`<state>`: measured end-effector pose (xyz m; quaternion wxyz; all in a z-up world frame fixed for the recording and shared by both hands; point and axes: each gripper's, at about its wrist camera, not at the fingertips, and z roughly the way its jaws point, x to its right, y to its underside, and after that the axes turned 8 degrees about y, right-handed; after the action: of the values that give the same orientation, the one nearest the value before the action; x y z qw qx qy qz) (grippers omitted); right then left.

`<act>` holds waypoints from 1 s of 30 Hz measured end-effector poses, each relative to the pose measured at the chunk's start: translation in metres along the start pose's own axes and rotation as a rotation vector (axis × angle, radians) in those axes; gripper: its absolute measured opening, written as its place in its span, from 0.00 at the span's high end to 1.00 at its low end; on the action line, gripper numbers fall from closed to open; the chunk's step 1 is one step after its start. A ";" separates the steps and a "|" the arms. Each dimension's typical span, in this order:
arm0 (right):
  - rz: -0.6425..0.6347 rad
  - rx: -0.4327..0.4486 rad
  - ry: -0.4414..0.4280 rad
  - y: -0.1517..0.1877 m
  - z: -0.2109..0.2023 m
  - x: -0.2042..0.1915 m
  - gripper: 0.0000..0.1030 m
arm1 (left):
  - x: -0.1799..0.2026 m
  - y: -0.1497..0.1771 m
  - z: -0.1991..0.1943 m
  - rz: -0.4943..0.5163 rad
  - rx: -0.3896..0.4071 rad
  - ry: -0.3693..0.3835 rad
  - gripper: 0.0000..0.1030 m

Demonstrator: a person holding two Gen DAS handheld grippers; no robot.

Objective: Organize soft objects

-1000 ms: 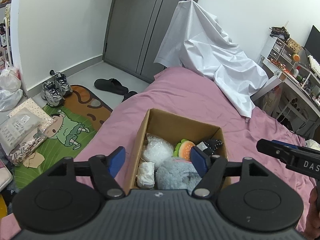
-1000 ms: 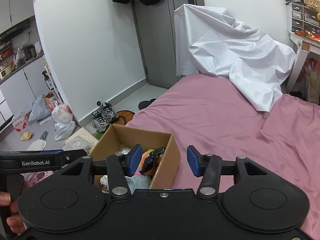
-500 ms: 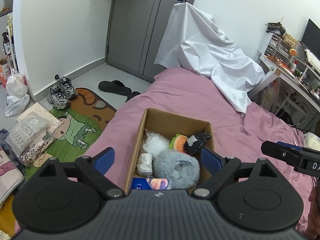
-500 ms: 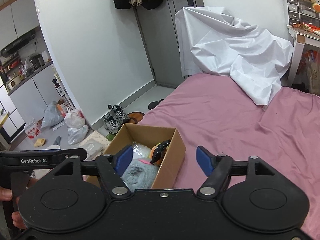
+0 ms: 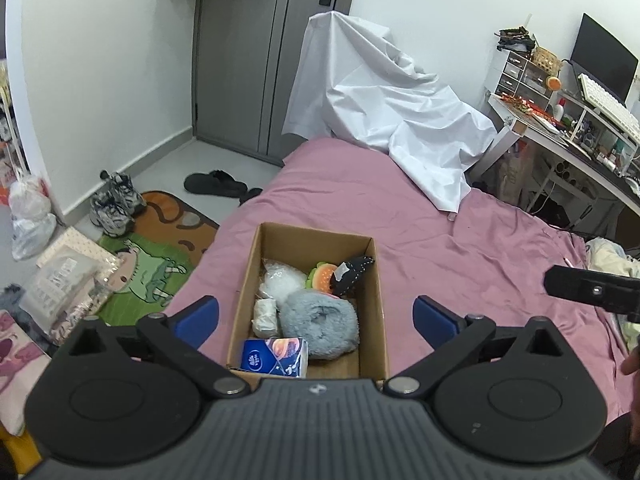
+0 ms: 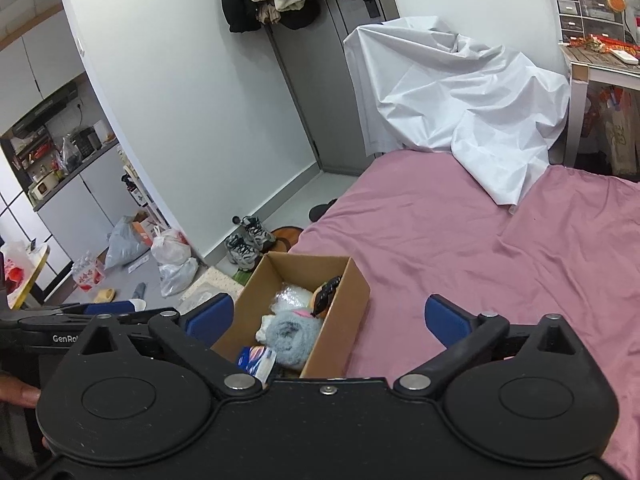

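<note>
A cardboard box (image 5: 312,236) sits on the pink bed near its left edge. It holds a grey fluffy plush (image 5: 320,324), a burger plush (image 5: 322,274), a black spotted item (image 5: 354,268), bubble wrap (image 5: 280,282), a white roll (image 5: 266,312) and a blue tissue pack (image 5: 276,358). My left gripper (image 5: 316,314) is open and empty, raised above the box's near end. My right gripper (image 6: 328,318) is open and empty, raised to the right of the box (image 6: 340,316). The plush also shows in the right wrist view (image 6: 290,334).
A white sheet (image 5: 384,116) drapes over something at the bed's far end. A desk (image 5: 560,132) with clutter stands to the right. Shoes (image 5: 116,204), slippers (image 5: 216,186), a cartoon mat (image 5: 152,264) and bags (image 5: 28,216) lie on the floor left of the bed.
Both grippers have risen and pulled back from the box, and their jaws have spread wider. The tissue pack at the box's near end has come into view.
</note>
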<state>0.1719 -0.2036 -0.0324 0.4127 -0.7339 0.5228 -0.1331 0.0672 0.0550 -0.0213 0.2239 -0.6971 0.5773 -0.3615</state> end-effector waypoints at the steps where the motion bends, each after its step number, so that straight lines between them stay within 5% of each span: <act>1: 0.002 -0.008 -0.003 -0.001 -0.003 0.002 0.00 | 0.001 0.000 -0.002 0.002 0.000 -0.004 0.01; 30: 0.028 -0.099 -0.109 0.006 -0.080 0.008 0.00 | 0.049 0.012 -0.085 0.012 -0.035 0.063 0.01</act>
<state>0.1214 -0.2487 0.0111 0.4057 -0.7520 0.5159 -0.0613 -0.0015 0.0142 0.0363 0.1953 -0.6856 0.5947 -0.3717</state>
